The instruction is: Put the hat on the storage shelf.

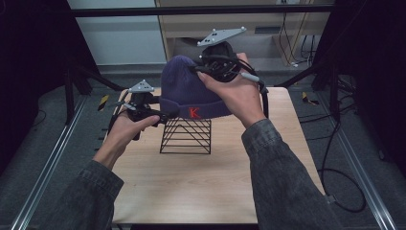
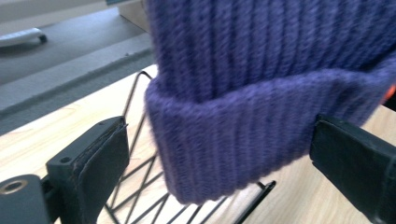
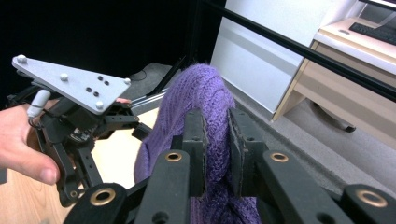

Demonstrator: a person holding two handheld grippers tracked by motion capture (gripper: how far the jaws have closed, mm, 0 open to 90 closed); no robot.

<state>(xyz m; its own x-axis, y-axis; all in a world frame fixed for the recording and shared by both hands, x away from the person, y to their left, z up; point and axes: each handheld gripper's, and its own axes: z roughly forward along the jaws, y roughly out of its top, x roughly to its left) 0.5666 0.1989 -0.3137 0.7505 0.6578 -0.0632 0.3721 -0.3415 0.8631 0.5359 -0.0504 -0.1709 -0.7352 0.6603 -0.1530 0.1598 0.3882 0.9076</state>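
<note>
A purple knit beanie [image 1: 184,88] with a red K on its cuff hangs over a black wire rack [image 1: 186,136] on the wooden table [image 1: 191,187]. My right gripper [image 1: 198,66] is shut on the beanie's crown and holds it up; in the right gripper view its jaws [image 3: 217,140] pinch the purple knit [image 3: 196,93]. At the cuff's left end sits my left gripper [image 1: 166,115]. It is open, its gripper [image 2: 219,154] straddling the folded cuff [image 2: 261,93] with a gap at each pad. The rack [image 2: 268,187] lies just below. The left gripper [image 3: 130,123] and a hand also appear in the right gripper view.
Black frame posts stand at both sides of the table and a bar crosses the back. Metal rails [image 1: 43,172] run along the floor on each side. Cables [image 1: 335,177] trail on the floor at right. A light wooden desk [image 1: 239,28] stands behind.
</note>
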